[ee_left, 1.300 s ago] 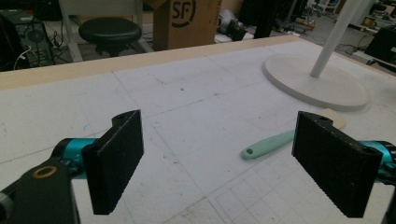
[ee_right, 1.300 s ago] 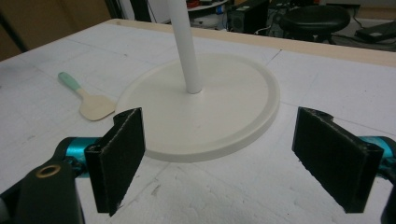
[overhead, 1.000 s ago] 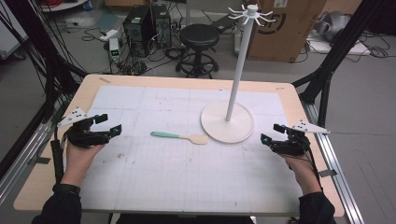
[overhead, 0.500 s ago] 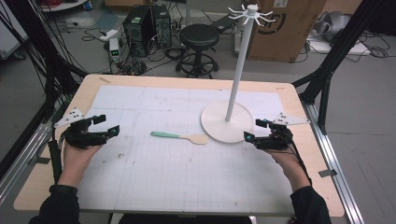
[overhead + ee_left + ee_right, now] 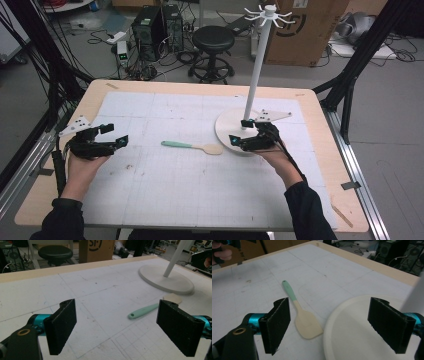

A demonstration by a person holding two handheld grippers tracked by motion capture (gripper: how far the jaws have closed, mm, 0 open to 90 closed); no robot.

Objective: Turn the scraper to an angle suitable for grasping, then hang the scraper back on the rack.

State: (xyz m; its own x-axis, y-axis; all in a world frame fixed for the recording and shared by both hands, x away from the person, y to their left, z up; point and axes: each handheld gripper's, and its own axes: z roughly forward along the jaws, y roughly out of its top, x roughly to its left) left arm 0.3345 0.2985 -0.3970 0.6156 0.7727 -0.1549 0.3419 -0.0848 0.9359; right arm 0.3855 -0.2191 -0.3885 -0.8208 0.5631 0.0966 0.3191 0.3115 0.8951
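Observation:
A spatula [image 5: 192, 146] with a mint-green handle and a pale wooden blade lies flat on the white gridded mat, blade toward the stand. It also lies ahead in the left gripper view as the spatula [image 5: 145, 310] and close in the right gripper view as the spatula [image 5: 299, 312]. A white rack stand [image 5: 255, 75] with a round base [image 5: 227, 125] and hooked top rises at centre right. My right gripper [image 5: 241, 131] is open over the base's front-left edge, just right of the blade. At the table's left side my left gripper [image 5: 114, 134] is open, well apart from the spatula handle.
The wooden table [image 5: 200, 87] carries a white gridded mat [image 5: 200, 190]. Black frame posts [image 5: 350, 75] flank both sides. Behind the table stand a stool [image 5: 213, 40], computer towers [image 5: 155, 25] and a cardboard box [image 5: 300, 30].
My right gripper has moved left and forward from the table's right side to the stand's base, close to the spatula blade. The left gripper has barely shifted.

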